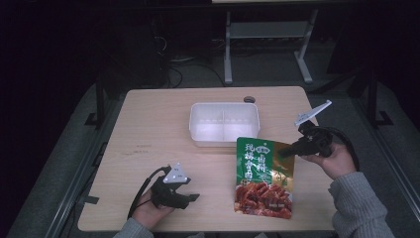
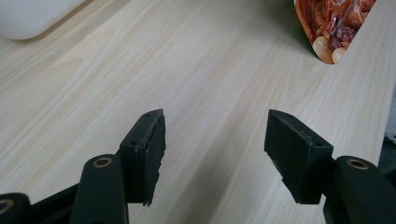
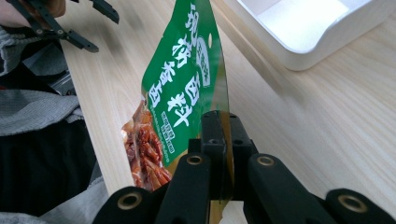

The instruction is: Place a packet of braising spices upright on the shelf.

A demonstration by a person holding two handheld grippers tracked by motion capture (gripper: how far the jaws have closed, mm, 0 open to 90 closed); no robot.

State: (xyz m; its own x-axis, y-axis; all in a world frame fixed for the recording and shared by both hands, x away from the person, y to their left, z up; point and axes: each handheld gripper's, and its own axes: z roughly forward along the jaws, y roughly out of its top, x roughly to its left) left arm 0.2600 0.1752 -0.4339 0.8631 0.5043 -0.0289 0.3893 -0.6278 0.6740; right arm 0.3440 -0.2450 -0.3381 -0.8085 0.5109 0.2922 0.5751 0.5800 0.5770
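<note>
A green food pouch with red printed food on its lower half has its bottom end near the table's front edge. Its top right edge is lifted off the wood. My right gripper is shut on that edge; in the right gripper view the jaws pinch the thin rim of the pouch. My left gripper rests low at the front left, open, with bare wood between its jaws. A corner of the pouch lies ahead of it to the right.
A white two-compartment container stands empty behind the pouch, mid-table. A small dark round thing sits at the table's back edge. The wooden table has bare surface on its left. A metal frame stands on the floor beyond.
</note>
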